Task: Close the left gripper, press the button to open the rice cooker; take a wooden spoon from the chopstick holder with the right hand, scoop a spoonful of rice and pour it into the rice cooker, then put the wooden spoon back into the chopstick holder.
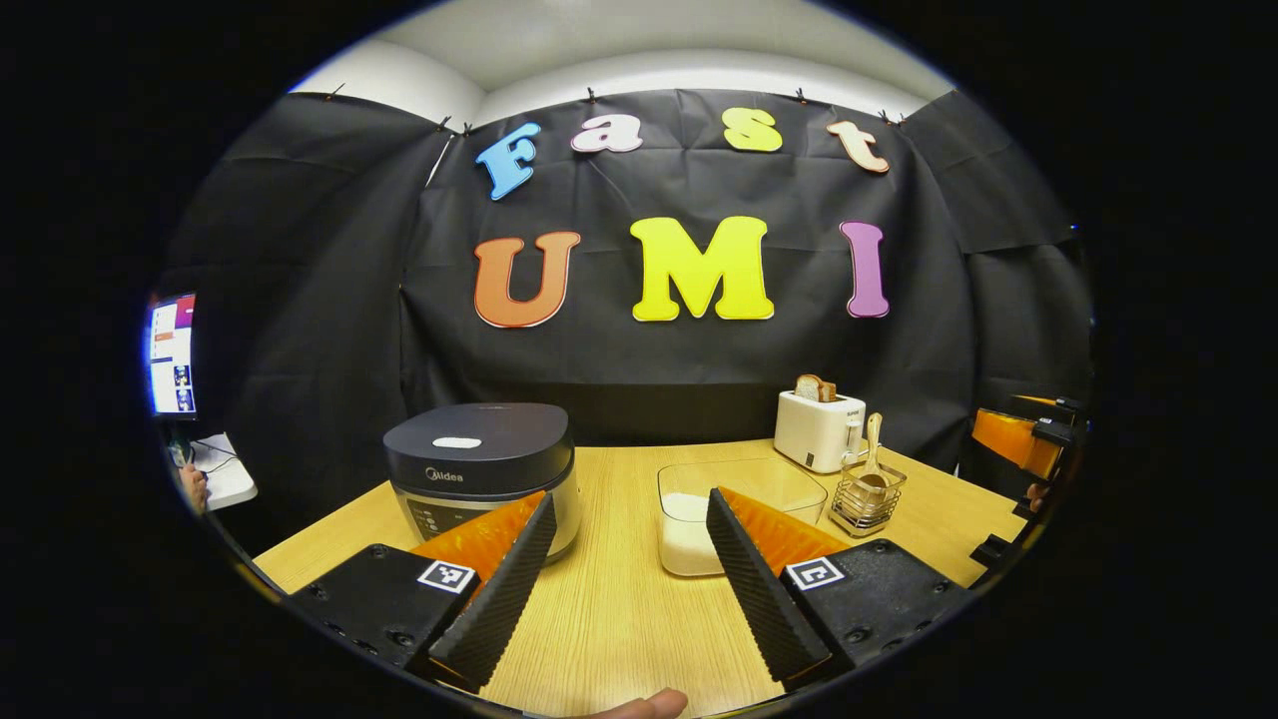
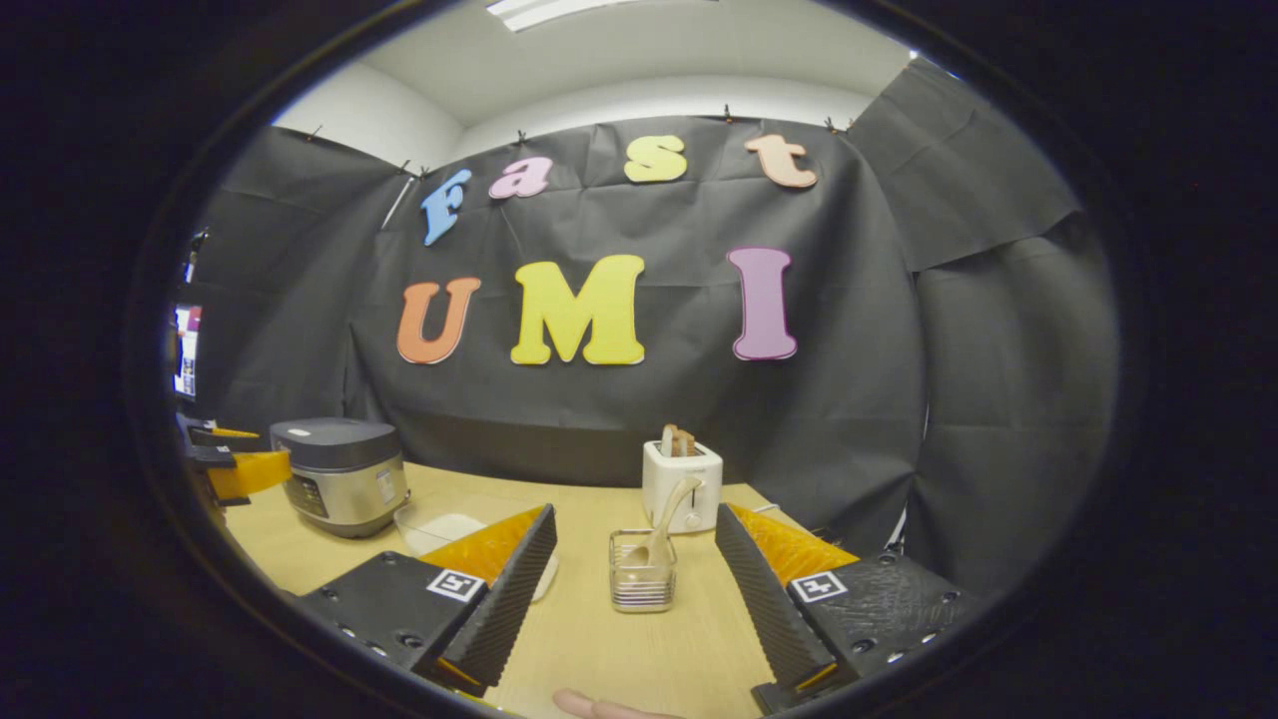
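Pressing with the left tongs [image 1: 631, 577] spread, like the right tongs [image 2: 636, 591], the rice cooker [image 1: 482, 469] button could be missed.

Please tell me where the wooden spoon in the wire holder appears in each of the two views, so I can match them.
Left gripper view: the pale wooden spoon stands in the wire chopstick holder at right of centre, beside the white toaster.
Right gripper view: the spoon leans in the holder at lower centre, in front of the toaster.
Shared landmark: the toaster.
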